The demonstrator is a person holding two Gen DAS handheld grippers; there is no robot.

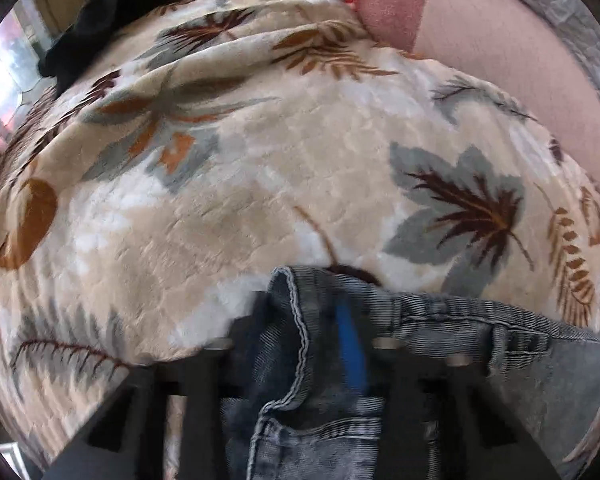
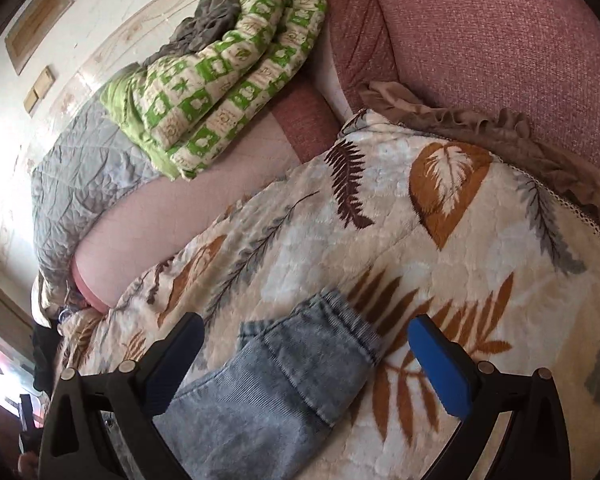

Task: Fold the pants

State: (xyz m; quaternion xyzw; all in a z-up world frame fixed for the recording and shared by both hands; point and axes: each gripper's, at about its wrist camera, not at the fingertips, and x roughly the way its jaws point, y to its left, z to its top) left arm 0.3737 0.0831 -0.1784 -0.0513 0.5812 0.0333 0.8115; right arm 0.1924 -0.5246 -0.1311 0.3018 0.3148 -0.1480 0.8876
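The pants are faded grey-blue denim. In the left wrist view their waistband (image 1: 440,312) with a belt loop runs to the right, and my left gripper (image 1: 312,344) is shut on the bunched denim, a blue pad showing in the fold. In the right wrist view a pant leg's elastic cuff (image 2: 312,344) lies on the leaf-print blanket (image 2: 440,248) between my fingers. My right gripper (image 2: 304,344) is open around it, its blue pad (image 2: 436,364) to the right, apart from the cloth.
The leaf-print blanket (image 1: 260,184) covers a bed. A black garment (image 1: 112,12) lies at its far left. A green patterned quilt (image 2: 220,80) and a grey quilt (image 2: 80,168) lie beyond. A red-pink cushion (image 2: 500,40) stands at the right.
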